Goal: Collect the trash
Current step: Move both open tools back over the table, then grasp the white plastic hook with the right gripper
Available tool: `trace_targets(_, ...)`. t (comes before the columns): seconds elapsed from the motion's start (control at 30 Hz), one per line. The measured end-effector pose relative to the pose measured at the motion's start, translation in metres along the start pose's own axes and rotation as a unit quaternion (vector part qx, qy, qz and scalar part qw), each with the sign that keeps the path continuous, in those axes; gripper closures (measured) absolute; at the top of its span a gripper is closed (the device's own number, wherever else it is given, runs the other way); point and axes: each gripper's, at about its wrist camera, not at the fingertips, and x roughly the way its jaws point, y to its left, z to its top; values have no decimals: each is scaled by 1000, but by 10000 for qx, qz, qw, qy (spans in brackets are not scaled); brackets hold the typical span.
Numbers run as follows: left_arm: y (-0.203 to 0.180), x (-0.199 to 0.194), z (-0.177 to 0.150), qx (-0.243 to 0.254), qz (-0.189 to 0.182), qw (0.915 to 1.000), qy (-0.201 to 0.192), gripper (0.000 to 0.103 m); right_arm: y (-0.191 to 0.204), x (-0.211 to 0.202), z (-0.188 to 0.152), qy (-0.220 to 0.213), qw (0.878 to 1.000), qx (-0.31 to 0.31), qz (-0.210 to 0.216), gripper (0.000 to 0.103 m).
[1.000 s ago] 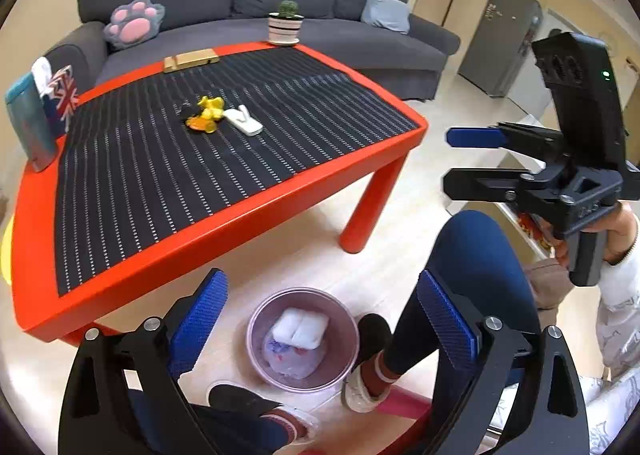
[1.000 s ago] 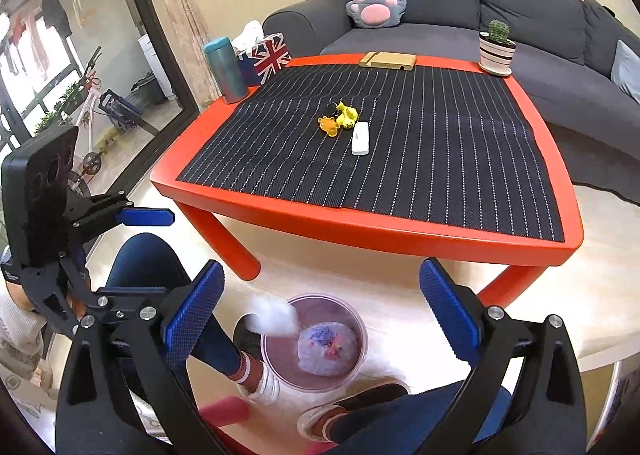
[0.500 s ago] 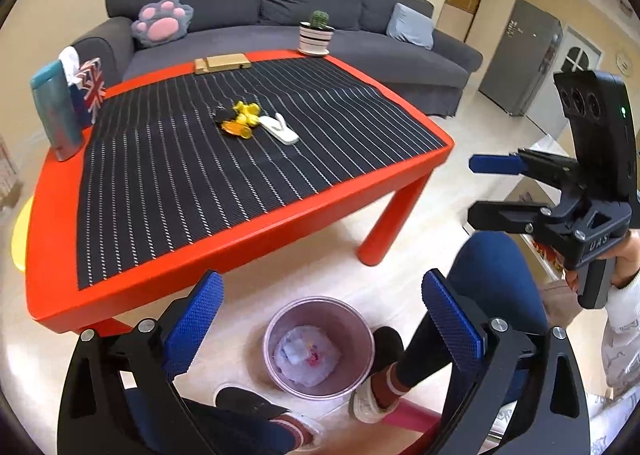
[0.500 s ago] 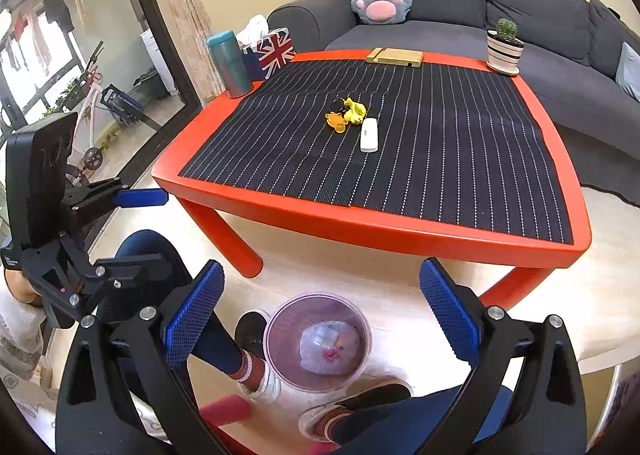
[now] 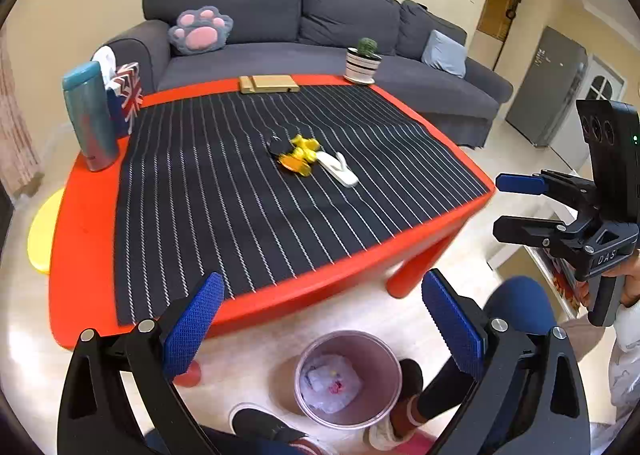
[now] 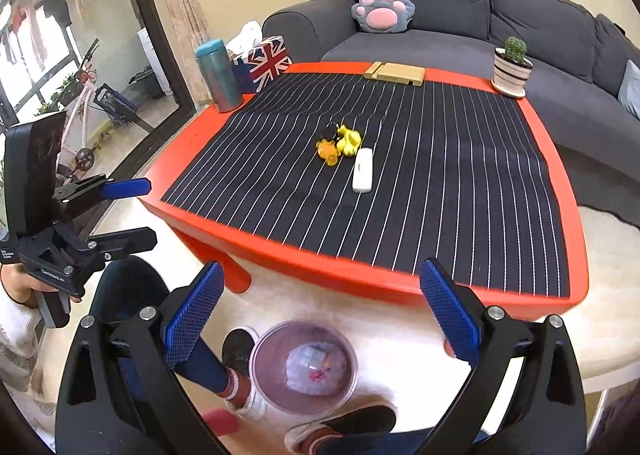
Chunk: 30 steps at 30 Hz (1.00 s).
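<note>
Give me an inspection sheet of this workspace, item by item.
Surface: red table under a black striped mat.
Job's things: bin on the floor holding crumpled trash; yellow-orange scraps and a white piece mid-mat.
Clutter: teal bottle, flag tissue box, wooden blocks, potted cactus.
Grippers: left gripper and right gripper, jaws open, empty.
Cables: nothing seen.
Surroundings: grey sofa, paw cushion.

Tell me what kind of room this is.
Most likely a home living room: a grey sofa with a paw cushion sits behind a low red table, and a fridge stands by a doorway beyond.
</note>
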Motion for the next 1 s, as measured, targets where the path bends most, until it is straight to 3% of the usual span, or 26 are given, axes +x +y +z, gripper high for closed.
trace_targets(0.57, 36, 25, 44, -97, 132, 9998, -58, 8, -12, 67, 77, 333, 9987, -334, -169, 7)
trace_targets(1.0, 49, 35, 52, -167, 233, 9996, 2, 8, -23, 136, 106, 884, 9945, -483, -284, 7)
